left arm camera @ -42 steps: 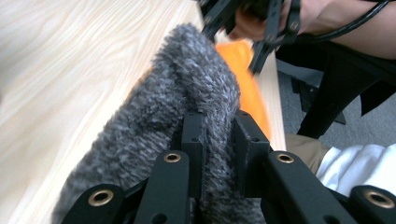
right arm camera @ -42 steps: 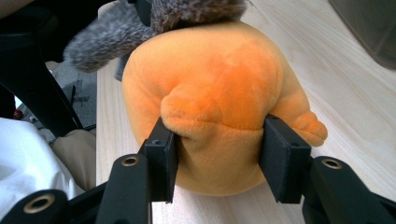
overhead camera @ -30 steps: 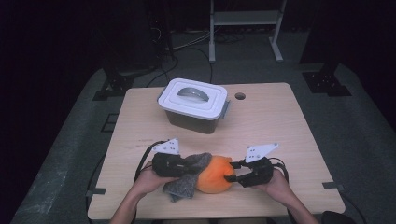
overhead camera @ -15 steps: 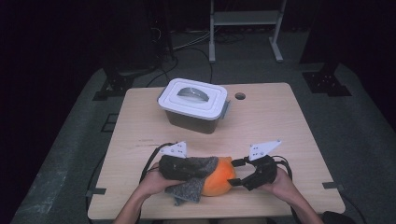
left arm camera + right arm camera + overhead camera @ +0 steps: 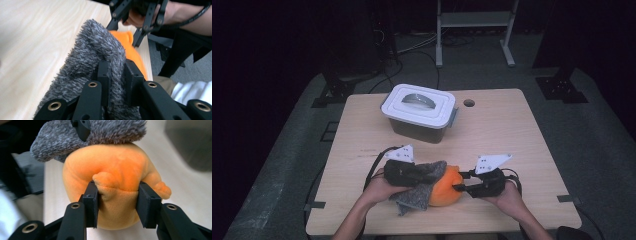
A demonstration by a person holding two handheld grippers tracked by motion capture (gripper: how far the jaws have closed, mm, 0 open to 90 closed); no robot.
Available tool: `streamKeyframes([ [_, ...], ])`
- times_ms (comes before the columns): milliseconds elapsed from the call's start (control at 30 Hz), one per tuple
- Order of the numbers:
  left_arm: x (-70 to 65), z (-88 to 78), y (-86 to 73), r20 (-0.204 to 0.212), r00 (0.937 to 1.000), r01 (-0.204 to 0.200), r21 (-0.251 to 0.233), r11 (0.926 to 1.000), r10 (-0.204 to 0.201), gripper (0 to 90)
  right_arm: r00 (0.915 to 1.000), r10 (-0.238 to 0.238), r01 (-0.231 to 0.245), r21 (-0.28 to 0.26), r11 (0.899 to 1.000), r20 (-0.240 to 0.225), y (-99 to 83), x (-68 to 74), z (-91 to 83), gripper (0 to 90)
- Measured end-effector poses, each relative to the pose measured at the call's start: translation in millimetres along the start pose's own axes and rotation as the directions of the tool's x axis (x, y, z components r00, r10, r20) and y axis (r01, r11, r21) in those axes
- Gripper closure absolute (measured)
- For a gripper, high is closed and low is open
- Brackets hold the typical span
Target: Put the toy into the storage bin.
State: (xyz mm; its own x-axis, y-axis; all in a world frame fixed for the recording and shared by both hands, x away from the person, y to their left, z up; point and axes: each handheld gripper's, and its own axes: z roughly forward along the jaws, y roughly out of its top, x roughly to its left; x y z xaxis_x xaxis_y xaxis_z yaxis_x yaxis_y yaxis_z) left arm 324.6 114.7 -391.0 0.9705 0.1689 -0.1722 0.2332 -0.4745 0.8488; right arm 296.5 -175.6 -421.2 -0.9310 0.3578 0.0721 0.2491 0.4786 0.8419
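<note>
At lower centre, the left gripper pinches the grey cloth tight between its jaws. The right gripper has just been closing; its jaws squeeze the orange toy on the bench.

My left gripper lay low over the near edge of the table, pointing toward my right, its jaws pinched tight on the grey fuzzy cloth. My right gripper faced it from the other side, held level; its jaws had just been closing and pressed into the orange plush toy. Both my forearms came in from the near side, hands wrapped round the gripper bodies.
</note>
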Motion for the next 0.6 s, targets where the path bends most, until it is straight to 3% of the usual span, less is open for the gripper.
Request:
streamKeyframes([
  [133, -2.8, 6.1, 12.7, 0.003, 0.9993, -0.036, 0.005, 0.9993, 0.036, 77.2, 0.9958, -0.057, 0.059, -0.021, 0.998, 0.071, 2.6, 5.3, 1.0, 56.7],
  [300, -3.5, 11.3, 3.5, -0.012, 0.9989, -0.045, 0.054, 0.9975, 0.046, 77.2, 0.9981, -0.041, 0.041, 0.004, 0.999, 0.046, -5.0, 1.7, 0.6, 56.1],
  [467, 1.5, 0.7, -14.0, -0.029, 0.9996, -0.004, 0.061, 0.9981, 0.006, 77.2, 0.9989, -0.040, 0.039, 0.026, 0.999, 0.025, -8.8, 0.6, -2.0, 54.2],
  [600, 1.1, -3.0, -22.4, -0.038, 0.9992, 0.013, 0.052, 0.9985, -0.011, 77.1, 0.9992, -0.006, 0.008, 0.046, 0.999, -0.038, -6.2, -5.4, -7.0, 41.6],
])
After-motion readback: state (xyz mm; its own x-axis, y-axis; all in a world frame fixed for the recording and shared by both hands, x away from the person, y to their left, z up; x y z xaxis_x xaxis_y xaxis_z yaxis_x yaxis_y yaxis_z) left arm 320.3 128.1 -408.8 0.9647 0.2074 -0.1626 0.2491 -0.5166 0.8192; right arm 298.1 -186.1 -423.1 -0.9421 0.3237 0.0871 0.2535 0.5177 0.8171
